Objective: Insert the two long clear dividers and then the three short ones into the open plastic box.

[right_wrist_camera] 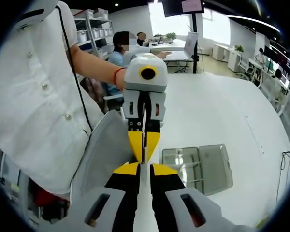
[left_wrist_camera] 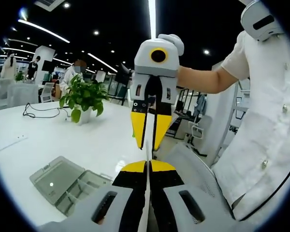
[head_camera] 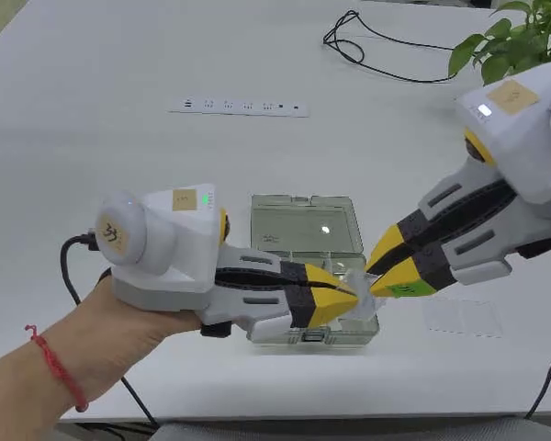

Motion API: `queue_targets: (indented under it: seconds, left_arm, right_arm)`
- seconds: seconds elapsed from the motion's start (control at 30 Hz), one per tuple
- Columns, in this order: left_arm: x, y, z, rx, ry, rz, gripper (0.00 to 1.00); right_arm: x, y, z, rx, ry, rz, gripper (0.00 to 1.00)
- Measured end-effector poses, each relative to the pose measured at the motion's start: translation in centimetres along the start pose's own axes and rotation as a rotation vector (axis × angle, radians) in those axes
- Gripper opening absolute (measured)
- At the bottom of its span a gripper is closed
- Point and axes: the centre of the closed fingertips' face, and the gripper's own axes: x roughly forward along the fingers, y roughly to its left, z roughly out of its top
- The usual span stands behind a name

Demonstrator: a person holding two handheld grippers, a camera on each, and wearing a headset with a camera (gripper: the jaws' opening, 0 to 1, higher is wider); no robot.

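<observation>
Hard to see: the clear divider (head_camera: 357, 276) is a faint glint in the head view and a thin edge-on line in both gripper views.
Covered: my left claw (head_camera: 349, 296) hides much of the open box (head_camera: 303, 225).
Left side: that claw is clenched on the divider.
Right side: my right claw (head_camera: 375, 276) is clenched on it too, tip to tip.
Divider's place: between my claws, just above the box's front right corner.

Open office: white desk (right_wrist_camera: 217, 106), shelving (right_wrist_camera: 94, 24), potted plant (left_wrist_camera: 82, 96)
</observation>
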Motion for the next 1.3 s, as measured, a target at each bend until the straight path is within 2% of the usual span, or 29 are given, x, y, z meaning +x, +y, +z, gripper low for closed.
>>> queue_targets:
  seconds: [0.13,0.27,0.9,1.13,1.3]
  left_arm:
    - [-0.1,0.0,0.2,0.005,-0.016,0.000,0.00]
    - [-0.1,-0.1,0.0,0.017,-0.009,-0.001,0.00]
    - [-0.5,0.5,-0.8,0.031,0.015,0.025,0.01]
    - [-1.2,1.1,-1.4,0.021,0.025,0.062,0.10]
    - [-2.4,1.9,-2.0,0.018,0.030,0.114,0.16]
  right_arm:
    - [0.4,0.4,0.1,-0.005,0.010,0.023,0.07]
    - [0.5,0.3,-0.1,-0.007,0.017,0.032,0.03]
    - [0.9,0.1,0.0,-0.015,0.019,0.027,0.03]
    - [0.8,-0.4,0.3,-0.022,0.014,0.009,0.03]
    - [0.8,-1.1,0.7,-0.023,0.007,-0.018,0.03]
